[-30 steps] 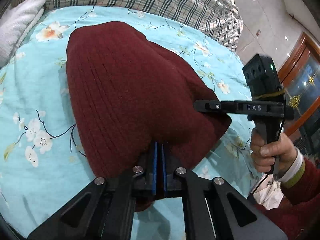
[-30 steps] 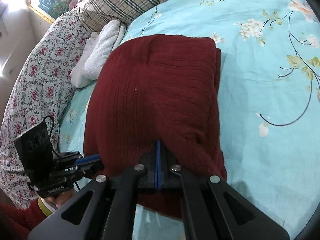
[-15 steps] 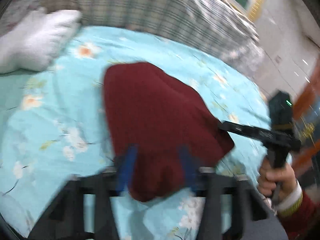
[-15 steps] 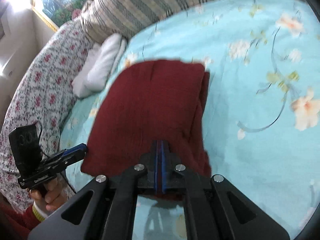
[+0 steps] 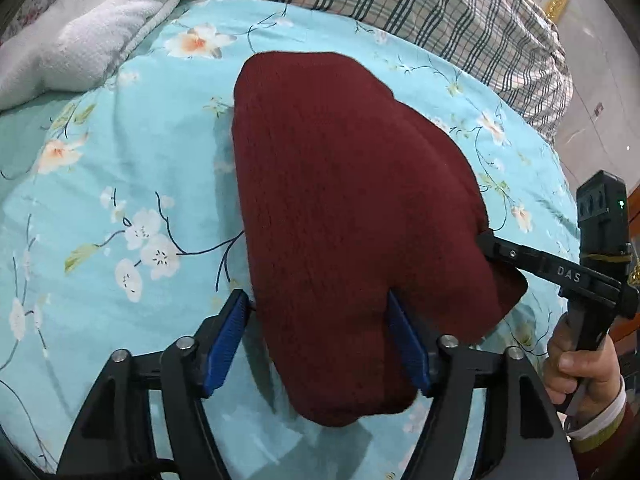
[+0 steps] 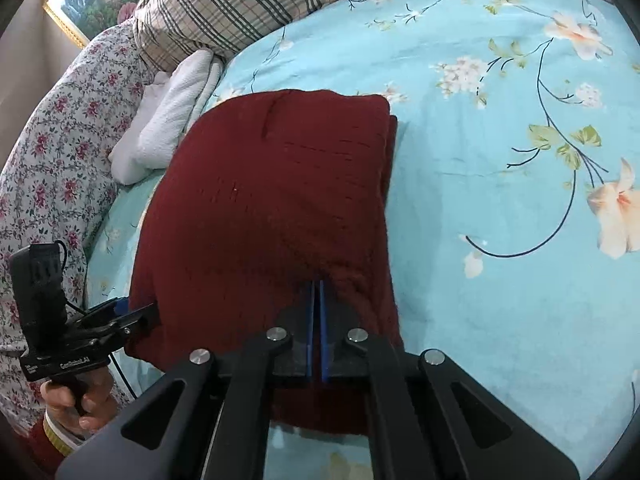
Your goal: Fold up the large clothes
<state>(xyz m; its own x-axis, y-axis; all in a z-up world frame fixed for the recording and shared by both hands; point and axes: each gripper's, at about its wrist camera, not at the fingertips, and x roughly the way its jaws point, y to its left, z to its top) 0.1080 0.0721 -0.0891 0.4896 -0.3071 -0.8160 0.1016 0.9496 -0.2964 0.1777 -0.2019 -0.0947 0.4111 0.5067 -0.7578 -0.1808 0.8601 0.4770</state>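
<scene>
While the dark red sweater (image 5: 352,216) lies folded into a thick bundle on the floral bed sheet (image 5: 120,184), the left tongs (image 5: 320,336) are opening, its near hem between the blue pads but unpressed, and the right tongs (image 6: 316,320) stay pinched tight on the near right edge. The fold looks laid down, in release; next the right tongs should likely let go and both back off without dragging the layers.

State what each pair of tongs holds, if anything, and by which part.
Right tongs pinch the dark red sweater at its near edge. Left tongs are opening, astride the sweater's near corner, gripping nothing.
</scene>
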